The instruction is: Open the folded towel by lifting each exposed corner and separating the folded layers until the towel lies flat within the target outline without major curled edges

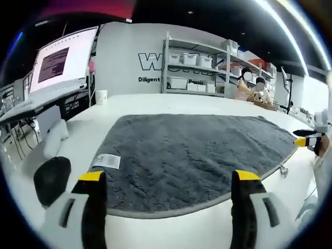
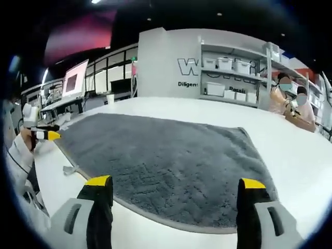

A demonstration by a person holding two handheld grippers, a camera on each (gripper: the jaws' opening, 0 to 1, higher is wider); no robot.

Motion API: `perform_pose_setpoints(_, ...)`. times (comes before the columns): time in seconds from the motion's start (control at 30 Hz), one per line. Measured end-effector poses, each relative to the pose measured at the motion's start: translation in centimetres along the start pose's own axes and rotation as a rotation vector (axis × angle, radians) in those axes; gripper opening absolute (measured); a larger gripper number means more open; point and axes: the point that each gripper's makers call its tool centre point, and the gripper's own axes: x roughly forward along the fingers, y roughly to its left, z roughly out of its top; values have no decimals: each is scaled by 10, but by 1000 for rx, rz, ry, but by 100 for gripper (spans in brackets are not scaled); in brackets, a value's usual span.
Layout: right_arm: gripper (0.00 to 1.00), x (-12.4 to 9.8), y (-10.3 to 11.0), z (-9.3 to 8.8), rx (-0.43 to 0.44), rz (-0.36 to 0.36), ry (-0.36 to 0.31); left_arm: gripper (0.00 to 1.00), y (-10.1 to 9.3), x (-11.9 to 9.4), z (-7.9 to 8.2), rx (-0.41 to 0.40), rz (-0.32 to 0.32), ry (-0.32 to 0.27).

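Two grippers hover just off the near edge of a white table [image 1: 171, 228], each with its yellow-tipped black jaws spread wide and nothing between them. The left gripper [image 1: 169, 179] looks across the grey towel [image 1: 192, 155], which lies spread open and flat on the tabletop, its shaggy surface up and its bound edge curving along the side nearest the camera. A white care label [image 1: 106, 161] sits on the towel's near left corner. Beyond the far edge stands a white cup [image 1: 101, 96], and a screen [image 1: 63, 61] hangs at the far left of the room. Metal shelves [image 1: 197, 65] with white bins line the back wall, and two people [image 1: 251, 88] sit at the table's far right.

From the right gripper [image 2: 176, 184], the same towel [image 2: 166, 155] covers the middle of the table [image 2: 290, 150], its far right corner lying slightly wrinkled. A small loop tag [image 2: 70, 169] sticks out from the towel's left edge onto the bare tabletop. The left gripper [image 2: 47, 135] comes in at the left side, held in a white-sleeved hand, beside that edge and not touching the towel.
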Motion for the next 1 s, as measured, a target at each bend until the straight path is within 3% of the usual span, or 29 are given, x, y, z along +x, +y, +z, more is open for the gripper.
perform_pose_setpoints(0.17,99,-5,-19,-5,-2,-11,17,99,6,-4,9,-15,-68,-48)
perform_pose_setpoints(0.33,99,-10,-41,-5,21,-36,9,99,22,-5,11,-47,-81,-61)
perform_pose_setpoints(0.47,99,-14,-55,-3,19,-46,-1,99,33,-3,9,-30,-71,-52)
perform_pose_setpoints(0.63,99,-15,-67,-3,11,-40,18,99,35,1,5,-26,-103,-34)
perform_pose_setpoints(1.0,99,-8,-76,-13,24,-21,49,99,46,7,-4,-34,-105,-1)
